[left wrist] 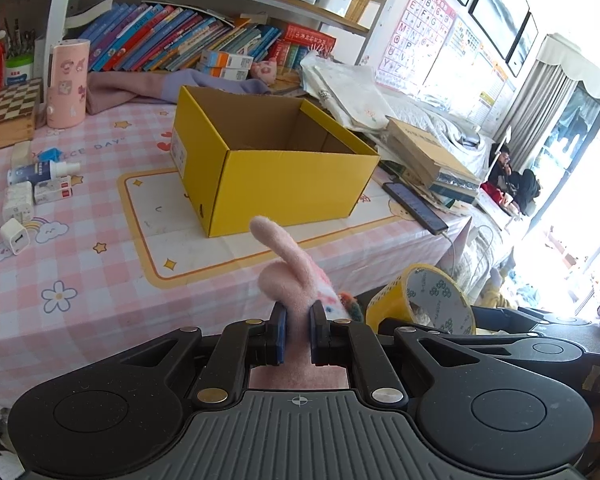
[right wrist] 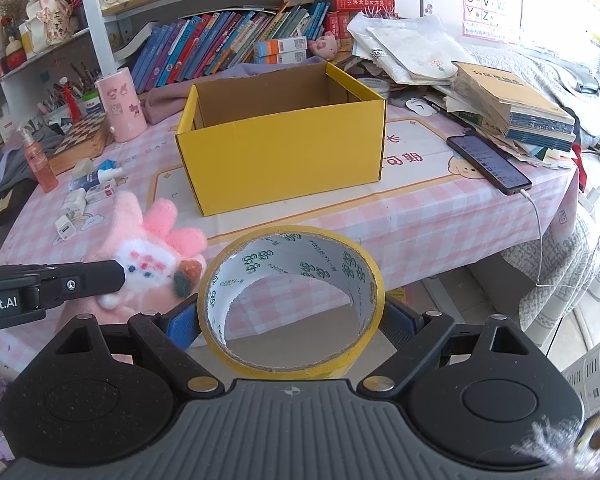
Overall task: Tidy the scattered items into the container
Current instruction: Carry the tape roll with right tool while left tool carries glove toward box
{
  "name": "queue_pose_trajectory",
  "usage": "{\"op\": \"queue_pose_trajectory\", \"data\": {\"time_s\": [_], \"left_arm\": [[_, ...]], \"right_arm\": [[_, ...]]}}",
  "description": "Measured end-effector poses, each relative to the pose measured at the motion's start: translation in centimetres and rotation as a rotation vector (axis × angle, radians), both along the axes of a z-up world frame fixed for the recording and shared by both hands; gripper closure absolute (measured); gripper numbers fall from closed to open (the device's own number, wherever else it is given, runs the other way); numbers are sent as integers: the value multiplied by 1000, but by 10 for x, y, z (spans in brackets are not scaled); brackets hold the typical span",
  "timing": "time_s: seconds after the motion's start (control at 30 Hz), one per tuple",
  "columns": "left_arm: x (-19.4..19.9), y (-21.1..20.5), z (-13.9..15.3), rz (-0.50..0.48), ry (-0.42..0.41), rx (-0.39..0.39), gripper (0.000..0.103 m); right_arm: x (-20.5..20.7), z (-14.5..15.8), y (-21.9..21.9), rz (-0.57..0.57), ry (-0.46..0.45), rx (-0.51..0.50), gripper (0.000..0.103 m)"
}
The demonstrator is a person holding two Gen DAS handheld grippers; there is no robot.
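An open yellow cardboard box (left wrist: 288, 184) (right wrist: 284, 148) stands on the pink checked tablecloth; what I see of its inside is bare. My left gripper (left wrist: 298, 334) is shut on a pink plush toy (left wrist: 296, 276), held in front of the table edge; the toy also shows in the right wrist view (right wrist: 148, 256). My right gripper (right wrist: 290, 326) is shut on a roll of yellow tape (right wrist: 292, 300), held before the table edge, right of the toy; the roll also shows in the left wrist view (left wrist: 424, 300).
Left of the box lie a spray bottle (left wrist: 44, 171), small white boxes (left wrist: 52, 190), a power strip (left wrist: 18, 202) and a white charger (left wrist: 15, 236). A phone (right wrist: 488, 164) and stacked books (right wrist: 512, 108) sit right. A pink cylinder (left wrist: 67, 84) and chessboard (left wrist: 8, 114) stand behind.
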State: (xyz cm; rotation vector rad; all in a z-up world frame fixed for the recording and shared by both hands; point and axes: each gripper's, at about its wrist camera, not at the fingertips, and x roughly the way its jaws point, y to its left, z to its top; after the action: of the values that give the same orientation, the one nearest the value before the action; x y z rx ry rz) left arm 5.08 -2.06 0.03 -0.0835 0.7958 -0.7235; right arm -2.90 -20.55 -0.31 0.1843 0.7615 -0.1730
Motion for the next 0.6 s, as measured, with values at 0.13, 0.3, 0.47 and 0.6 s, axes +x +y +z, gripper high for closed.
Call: {"op": "queue_pose_trajectory", "data": {"time_s": [0.13, 0.3, 0.47, 0.6], "left_arm": [[1, 0, 0, 0, 0, -2, 93], [3, -3, 1, -1, -2, -1, 93], [6, -5, 2, 8, -2, 0, 93], [11, -11, 5, 5, -13, -2, 93]], "right_arm": [[1, 0, -1, 1, 0, 1, 13], [1, 0, 0, 1, 1, 2, 13], [6, -1, 0, 7, 7, 6, 13], [14, -2, -1, 26, 17, 10, 13]]}}
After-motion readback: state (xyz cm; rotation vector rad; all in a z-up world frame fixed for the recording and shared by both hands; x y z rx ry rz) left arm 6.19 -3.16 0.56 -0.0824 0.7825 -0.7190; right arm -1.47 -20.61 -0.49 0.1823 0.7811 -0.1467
